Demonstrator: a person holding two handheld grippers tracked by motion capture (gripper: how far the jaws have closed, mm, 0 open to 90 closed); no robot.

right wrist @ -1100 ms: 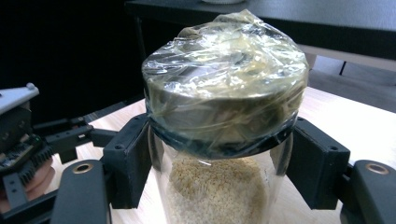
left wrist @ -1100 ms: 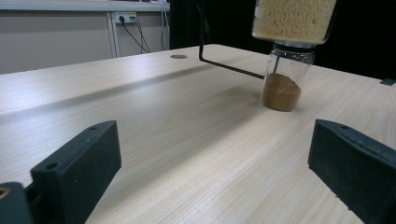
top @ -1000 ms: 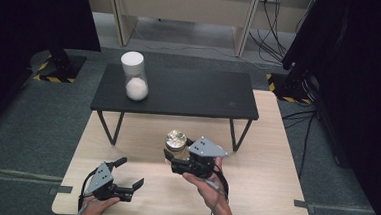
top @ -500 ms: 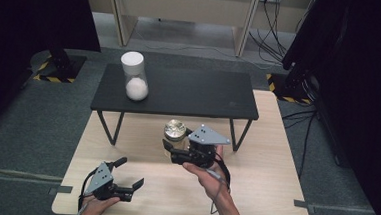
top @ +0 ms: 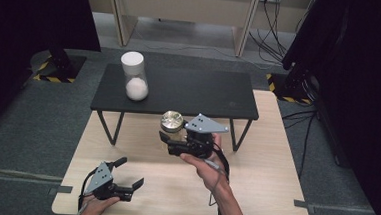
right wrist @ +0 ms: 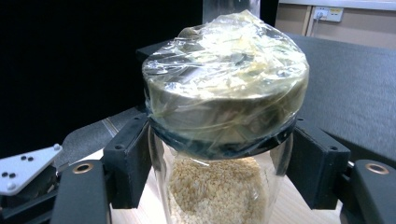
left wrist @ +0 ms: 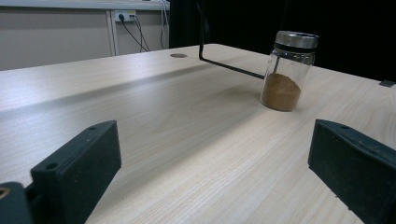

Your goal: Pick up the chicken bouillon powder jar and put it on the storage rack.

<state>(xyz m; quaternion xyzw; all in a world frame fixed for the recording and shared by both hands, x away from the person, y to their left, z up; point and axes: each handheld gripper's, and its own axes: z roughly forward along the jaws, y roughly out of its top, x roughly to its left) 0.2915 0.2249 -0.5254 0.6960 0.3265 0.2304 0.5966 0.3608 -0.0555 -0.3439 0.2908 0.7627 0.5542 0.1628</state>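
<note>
Both jaws of the right gripper (top: 169,139) clamp a glass jar (right wrist: 224,140) just under its lid, holding it above the middle of the wooden table (top: 273,192), near the black table's (top: 194,90) front edge. Pale grains fill its lower part; crinkled plastic film wraps the metal lid. At near left, the left gripper (top: 130,172) rests with jaws apart, holding nothing.

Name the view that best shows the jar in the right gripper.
The right gripper view: the jar is close up, with film-wrapped lid, pale grains and jaws clamping below the lid. The high view shows its lid top, small.
</note>
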